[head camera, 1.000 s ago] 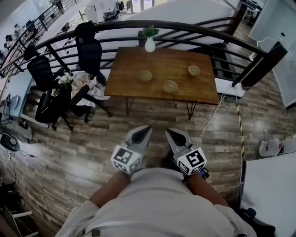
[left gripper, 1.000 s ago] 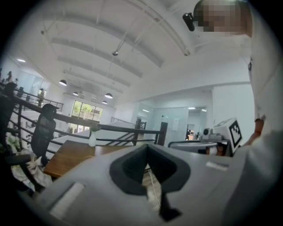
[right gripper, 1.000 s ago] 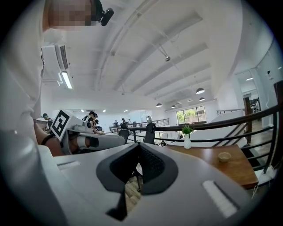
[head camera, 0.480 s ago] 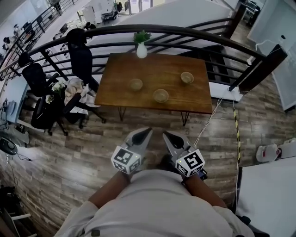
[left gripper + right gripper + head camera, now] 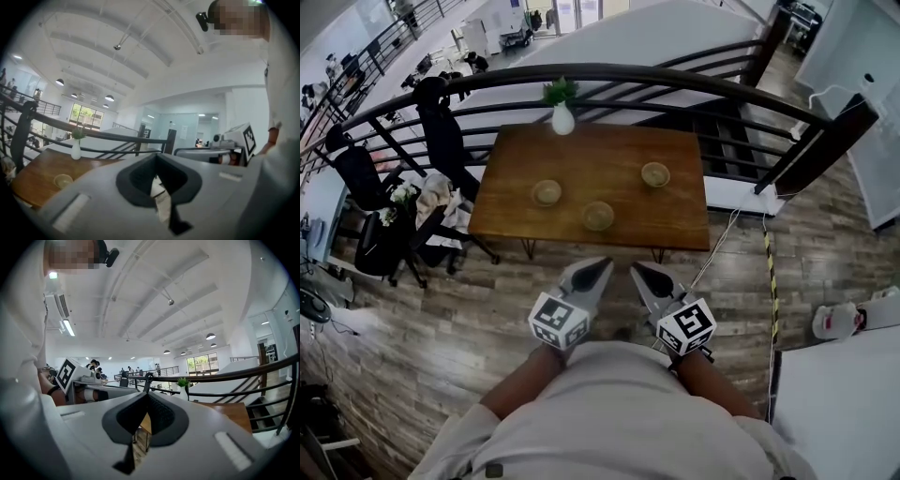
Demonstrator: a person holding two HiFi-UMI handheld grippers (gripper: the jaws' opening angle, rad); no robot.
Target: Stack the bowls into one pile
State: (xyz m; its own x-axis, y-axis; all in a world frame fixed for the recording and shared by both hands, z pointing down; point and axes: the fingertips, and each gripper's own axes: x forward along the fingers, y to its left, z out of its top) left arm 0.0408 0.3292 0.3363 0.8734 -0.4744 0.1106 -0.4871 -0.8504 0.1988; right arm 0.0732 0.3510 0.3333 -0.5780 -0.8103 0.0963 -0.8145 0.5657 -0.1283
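Three tan bowls stand apart on the wooden table [image 5: 675, 220]: a left bowl [image 5: 547, 192], a front middle bowl [image 5: 598, 216] and a right bowl [image 5: 655, 174]. My left gripper [image 5: 598, 266] and right gripper [image 5: 638, 270] are held side by side close to my body, over the plank floor, short of the table's near edge. Both are shut with nothing in them. The left gripper view shows its shut jaws, one bowl [image 5: 63, 180] and the vase [image 5: 76, 149] on the table. The right gripper view shows its shut jaws and the table [image 5: 236, 411]; no bowl shows there.
A white vase with a green plant [image 5: 563, 117] stands at the table's far edge. A black curved railing [image 5: 675, 75] runs behind the table. Black office chairs [image 5: 441, 131] crowd the left side. A white cable [image 5: 722, 239] and striped tape [image 5: 771, 281] lie on the floor at right.
The table and bowls have come nearer and slid left in the head view as I walk toward them. Both grippers stay shut and side by side.
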